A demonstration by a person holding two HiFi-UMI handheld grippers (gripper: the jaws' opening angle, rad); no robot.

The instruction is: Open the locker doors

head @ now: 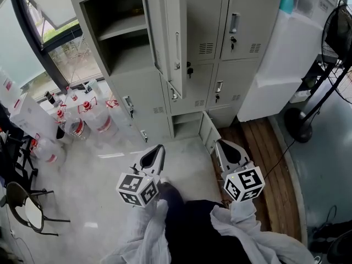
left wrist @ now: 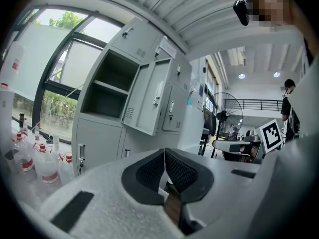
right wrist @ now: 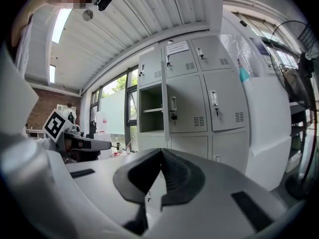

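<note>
Grey steel locker bank fills the upper frame, with two doors swung out.
The tall upper door at top centre hangs wide, baring shelves that look empty, though shadowed. A small bottom door at centre stands ajar. Clear red-capped jugs cluster at left. Low centre, the left tongs and right tongs are pinched closed on nothing, probably held back between pulls.

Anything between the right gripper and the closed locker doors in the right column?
Nothing visible. Only bare floor lies between the right gripper, jaws shut, and those closed doors. The open bottom door sticks out low just ahead; the bottles sit well off to the left.
</note>
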